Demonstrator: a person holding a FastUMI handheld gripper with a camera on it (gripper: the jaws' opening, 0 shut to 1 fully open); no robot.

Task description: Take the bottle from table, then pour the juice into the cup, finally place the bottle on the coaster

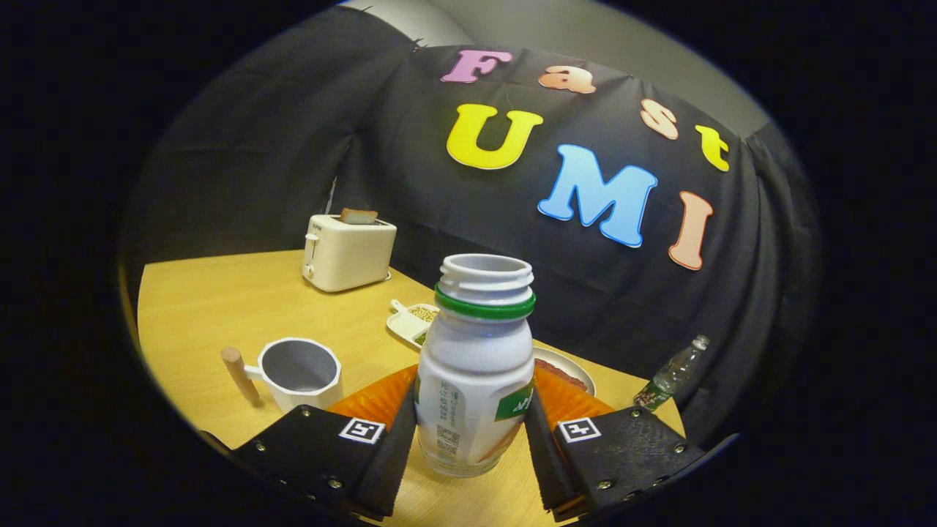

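Gripper (472,432) pinches uncapped bottle (476,373) upright above table (212,307); pour pending, next needs tilt over cup (300,369).

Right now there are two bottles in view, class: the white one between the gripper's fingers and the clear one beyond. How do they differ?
The white bottle is opaque, squat and wide-mouthed, with no cap and a green ring at its neck; the clear bottle is see-through, slim and capped. The white bottle sits between the fingers of the gripper, both pressing its sides; the clear bottle stands beyond them, untouched, near the table edge. Both carry labels.
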